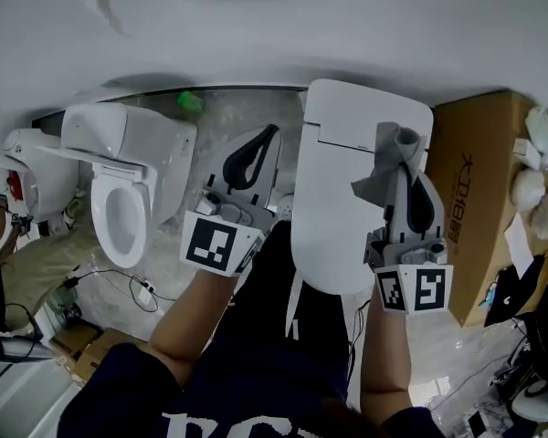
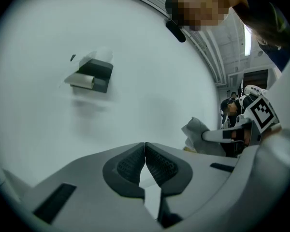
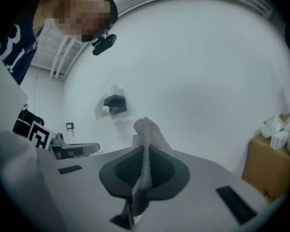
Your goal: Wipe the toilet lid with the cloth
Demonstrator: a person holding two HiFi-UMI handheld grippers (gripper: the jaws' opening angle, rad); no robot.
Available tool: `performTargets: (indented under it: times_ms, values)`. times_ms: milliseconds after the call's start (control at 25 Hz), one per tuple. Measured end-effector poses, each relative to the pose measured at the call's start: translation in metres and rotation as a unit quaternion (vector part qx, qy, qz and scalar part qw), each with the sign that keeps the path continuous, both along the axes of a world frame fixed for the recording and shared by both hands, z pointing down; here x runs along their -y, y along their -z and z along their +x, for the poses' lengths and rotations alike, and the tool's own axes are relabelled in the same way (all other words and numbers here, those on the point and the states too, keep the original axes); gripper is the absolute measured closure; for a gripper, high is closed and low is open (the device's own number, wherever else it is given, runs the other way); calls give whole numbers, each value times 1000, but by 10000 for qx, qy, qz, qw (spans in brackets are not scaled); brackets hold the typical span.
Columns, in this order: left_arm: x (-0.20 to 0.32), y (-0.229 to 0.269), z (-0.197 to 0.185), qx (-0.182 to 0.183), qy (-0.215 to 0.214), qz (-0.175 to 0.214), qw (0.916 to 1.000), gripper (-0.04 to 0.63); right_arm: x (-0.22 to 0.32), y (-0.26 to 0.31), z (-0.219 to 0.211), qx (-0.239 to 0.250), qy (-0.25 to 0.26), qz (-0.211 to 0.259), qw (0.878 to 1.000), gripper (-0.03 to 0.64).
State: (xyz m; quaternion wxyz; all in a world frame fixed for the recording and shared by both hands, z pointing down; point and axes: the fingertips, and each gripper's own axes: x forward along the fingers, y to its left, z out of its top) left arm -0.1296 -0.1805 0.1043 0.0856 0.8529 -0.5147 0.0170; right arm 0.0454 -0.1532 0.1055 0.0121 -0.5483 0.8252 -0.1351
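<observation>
- Grey woven cloth (image 3: 144, 144) is clamped between the closed black ribbed pads of the right gripper (image 3: 144, 166). One end stands up past the fingertips and the other hangs below the jaws.
- In the head view the right gripper (image 1: 411, 176) is held over the closed white plastic toilet lid (image 1: 347, 208), toward its right edge. The cloth (image 1: 388, 167) is bunched above the lid's rear half. Whether cloth and lid touch cannot be told.
- The left gripper (image 2: 145, 153) is seen with its jaws pressed together at the tips and nothing between them. In the head view the left gripper (image 1: 265, 140) is held just beside the lid's left edge, over the marbled grey floor (image 1: 228, 117).
- A second white toilet (image 1: 123, 199) stands further left with its cover raised. Only the white inside of its bowl is shown.
- A brown cardboard box (image 1: 475, 190) stands just beside the toilet on the right, with white wrapped bundles (image 1: 541, 167) lying on its top. Its inside is not shown.
- Open floor is left between the two toilets, while on the right the gap between the lid's edge and the box is narrow.
- A plain white wall (image 1: 301, 26) is met behind the lid, and a dark paper-roll holder (image 3: 114, 104) is fixed to it.
</observation>
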Motion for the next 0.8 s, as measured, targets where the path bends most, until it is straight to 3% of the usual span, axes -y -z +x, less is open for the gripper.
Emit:
performTargets:
  times_ms: [160,320,480,800]
  values:
    - [7,-67,-9,276,-178,-210,9992,574,30,-99,-32,-43,173,-634,9978,589]
    - [12,-123,-16,252,-111,-362,9990,574,48,-197,-62,-234,387,-1257,9910,589]
    - [10,-169,-23,222,-68,-559,9982,574,49,-282,-89,-512,576,-1869,9793,588]
    - [6,-224,-38,214,-39,-736,9970,574,46,-395,-122,-1295,1020,-2567,9523,586]
